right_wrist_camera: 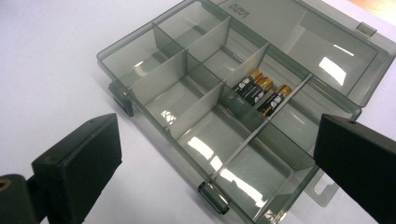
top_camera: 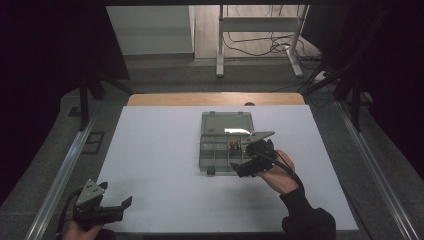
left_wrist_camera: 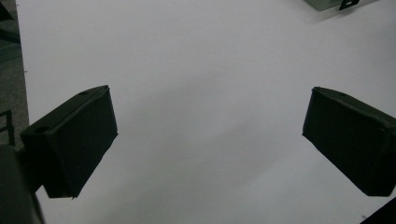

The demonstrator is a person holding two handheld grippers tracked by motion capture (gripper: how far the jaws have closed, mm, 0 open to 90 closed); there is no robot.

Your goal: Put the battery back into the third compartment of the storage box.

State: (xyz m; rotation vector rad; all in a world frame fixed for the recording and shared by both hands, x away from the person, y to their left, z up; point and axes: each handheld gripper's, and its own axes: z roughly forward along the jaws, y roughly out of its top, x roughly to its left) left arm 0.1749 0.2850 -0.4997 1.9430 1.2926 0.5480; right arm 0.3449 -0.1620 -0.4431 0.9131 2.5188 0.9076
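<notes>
Compartment box point(top_camera: 226, 142) lies lid-open at counter point(top_camera: 150, 165) centre; three batteries point(right_wrist_camera: 261, 91) sit together in one far-row compartment. Right gripper point(top_camera: 248, 159) hovers at the box's near right corner, jaws apart, empty. Left gripper point(top_camera: 107, 209) at near left, jaws apart, empty.

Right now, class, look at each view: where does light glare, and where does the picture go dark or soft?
High view: glare streak on the open box lid, surroundings nearly black. Right gripper view: bright spots on the lid and compartment floors; batteries sharp, near fingers soft. Left gripper view: evenly lit white table.
</notes>
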